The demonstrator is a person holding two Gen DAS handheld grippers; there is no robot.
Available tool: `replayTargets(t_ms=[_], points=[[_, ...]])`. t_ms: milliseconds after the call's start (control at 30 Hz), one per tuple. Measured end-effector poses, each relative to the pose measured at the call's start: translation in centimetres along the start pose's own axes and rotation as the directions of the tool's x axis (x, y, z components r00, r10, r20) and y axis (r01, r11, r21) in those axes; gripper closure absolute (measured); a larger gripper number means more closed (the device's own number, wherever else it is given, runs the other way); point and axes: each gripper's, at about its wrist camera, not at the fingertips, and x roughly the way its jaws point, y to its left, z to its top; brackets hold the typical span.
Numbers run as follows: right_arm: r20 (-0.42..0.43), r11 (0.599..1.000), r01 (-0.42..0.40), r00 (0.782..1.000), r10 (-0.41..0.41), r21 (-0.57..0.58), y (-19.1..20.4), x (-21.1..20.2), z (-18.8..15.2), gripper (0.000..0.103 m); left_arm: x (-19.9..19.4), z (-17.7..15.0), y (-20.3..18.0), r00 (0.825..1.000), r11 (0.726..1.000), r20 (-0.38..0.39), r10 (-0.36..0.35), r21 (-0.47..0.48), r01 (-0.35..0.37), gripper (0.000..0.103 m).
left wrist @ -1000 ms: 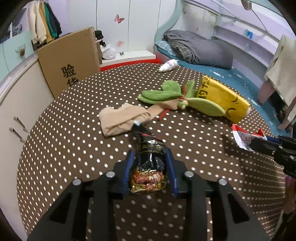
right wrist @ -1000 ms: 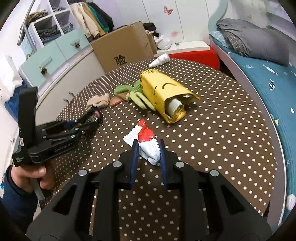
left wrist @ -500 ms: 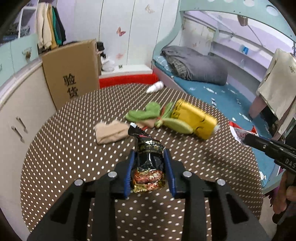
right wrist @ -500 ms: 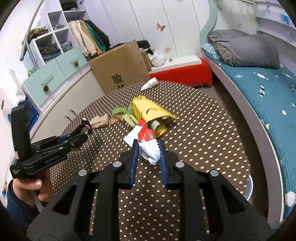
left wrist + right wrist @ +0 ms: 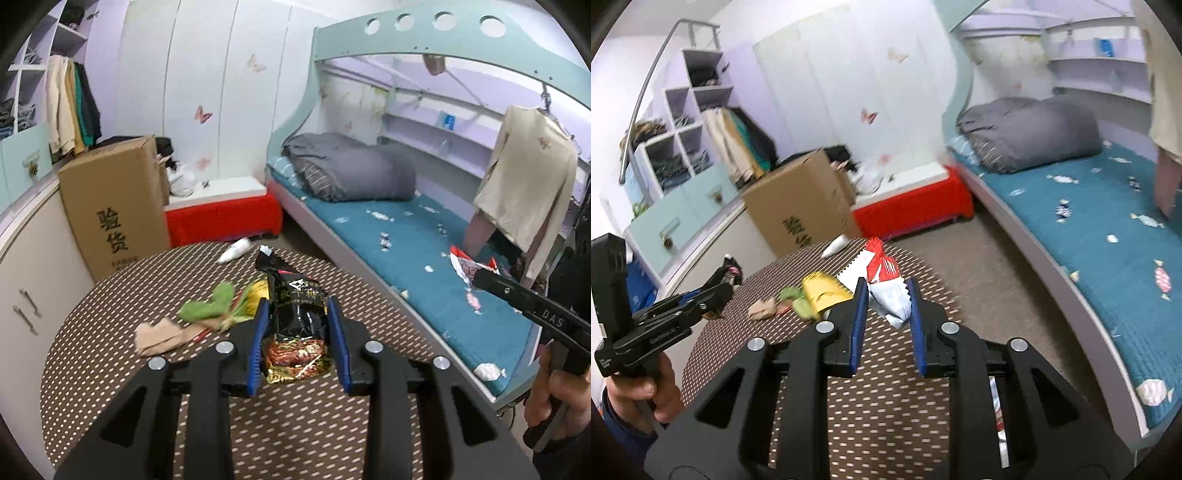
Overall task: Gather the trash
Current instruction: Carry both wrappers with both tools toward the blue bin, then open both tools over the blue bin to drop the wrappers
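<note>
Both hands are up off the round table with the brown, white-dotted cloth (image 5: 110, 354), and each one has a catch! The left gripper (image 5: 298, 334) has its blue-padded fingers (image 5: 258, 343) pinched narrow on a crumpled black snack wrapper with gold and red print (image 5: 295, 321), which stands upright between the pads, its torn top poking up above them, clear of the cloth. Over on the right, the right gripper (image 5: 885, 314) is clamped almost closed on a crinkled red-and-white foil wrapper (image 5: 886, 284), its red end jutting out past the fingertips, in the air over the far part of the table. Down on the cloth behind them lie a yellow paper bag (image 5: 823, 291), a green plush toy (image 5: 210, 306) and a beige sock (image 5: 159, 336), bunched together at the middle left. A white rolled item (image 5: 234, 253) sits at the far rim. Beyond it stands a brown cardboard box with black characters (image 5: 110, 206), and along the right runs a bed with a teal cover (image 5: 424, 266).
</note>
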Motion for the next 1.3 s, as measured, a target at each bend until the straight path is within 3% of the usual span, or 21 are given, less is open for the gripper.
replayTargets(t_ms=[233,500,767,1067,1133,1200,1233,1300], points=[[0.049,0.992,0.106,0.993,-0.109,0.075,-5.5,-3.5,0.5,0.081,0.6,1.7,-5.6,0.996,0.995,0.017,-0.093,0.027,0.092,0.072],[0.018,0.964,0.211,0.976,-0.217,0.161,-11.7,-4.7,-0.3,0.081,3.9,1.9,-12.9,0.977,0.974,-0.033,-0.209,0.088,0.211,0.072],[-0.037,0.942,0.253,0.967,-0.251,0.222,-15.6,-2.8,-1.6,0.081,8.0,1.3,-18.3,0.958,0.953,-0.112,-0.265,0.123,0.278,0.075],[-0.184,0.908,0.299,0.95,-0.253,0.295,-19.8,2.2,-5.9,0.081,14.7,-0.8,-21.2,0.929,0.948,-0.257,-0.267,0.105,0.301,0.074],[-0.237,0.901,0.305,0.942,-0.237,0.309,-20.9,4.2,-7.5,0.081,15.1,-1.3,-21.6,0.929,0.946,-0.264,-0.26,0.122,0.299,0.064],[-0.284,0.897,0.306,0.934,-0.218,0.32,-22.0,6.2,-8.8,0.081,15.2,-1.6,-21.7,0.938,0.952,-0.253,-0.239,0.132,0.278,0.02],[-0.305,0.893,0.315,0.927,-0.217,0.321,-22.5,7.1,-9.2,0.08,15.1,-1.7,-21.7,0.944,0.955,-0.237,-0.23,0.133,0.266,0.017],[-0.327,0.877,0.338,0.918,-0.226,0.341,-23.3,8.5,-10.4,0.056,15.2,-1.8,-21.6,0.943,0.954,-0.236,-0.236,0.129,0.271,0.017]])
